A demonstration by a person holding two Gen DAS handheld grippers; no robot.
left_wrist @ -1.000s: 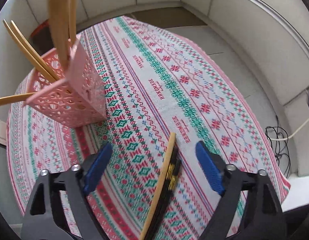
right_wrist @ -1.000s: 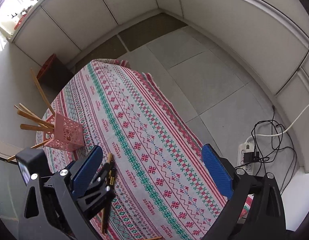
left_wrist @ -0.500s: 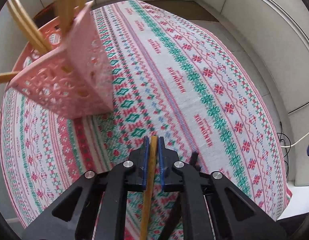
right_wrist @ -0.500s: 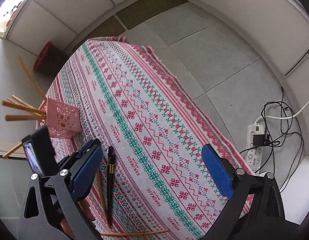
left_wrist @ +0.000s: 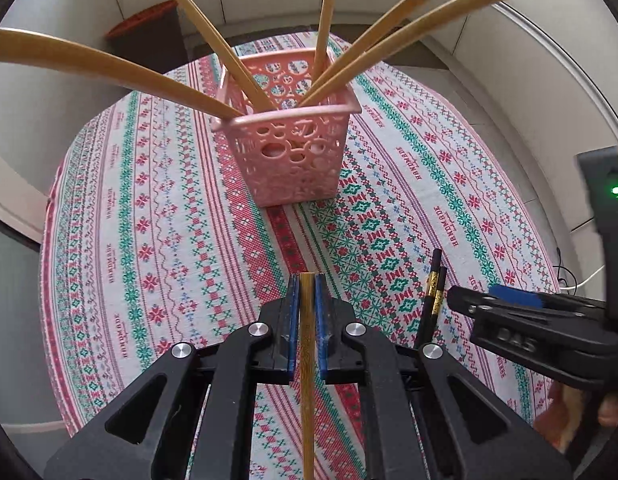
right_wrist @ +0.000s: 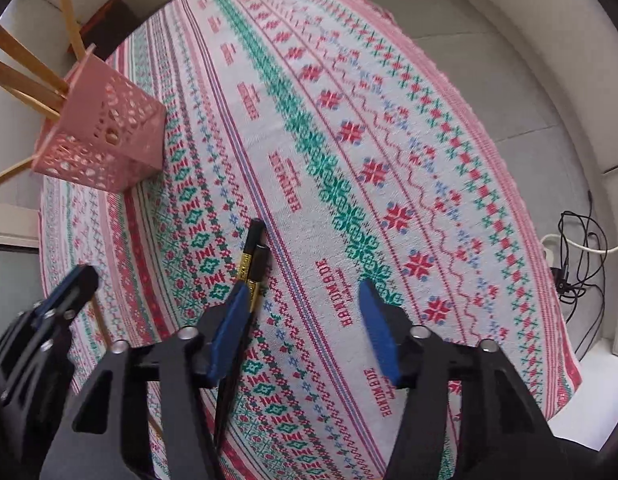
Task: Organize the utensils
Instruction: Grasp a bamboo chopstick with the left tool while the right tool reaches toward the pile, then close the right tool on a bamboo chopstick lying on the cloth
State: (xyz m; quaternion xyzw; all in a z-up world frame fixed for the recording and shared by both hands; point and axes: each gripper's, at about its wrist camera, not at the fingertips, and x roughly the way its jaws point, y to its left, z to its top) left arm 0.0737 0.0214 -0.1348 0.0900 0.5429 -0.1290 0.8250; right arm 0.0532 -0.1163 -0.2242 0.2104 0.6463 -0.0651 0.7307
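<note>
Here, your patterned tablecloth [left_wrist: 157, 208]; pink basket [left_wrist: 293, 152] upright, holding wooden chopsticks [left_wrist: 237, 64]. Your left gripper [left_wrist: 307, 300] clamps one wooden chopstick [left_wrist: 307, 380] between its pads. Your right gripper [right_wrist: 303, 332] gapes wide, black chopsticks [right_wrist: 251, 260] lying at its left finger.

Pink perforated basket [left_wrist: 289, 148], tan wooden chopsticks [left_wrist: 109, 68], black chopsticks with gold bands [right_wrist: 251, 264], and a red, green and white cross-stitch tablecloth [left_wrist: 157, 216].
</note>
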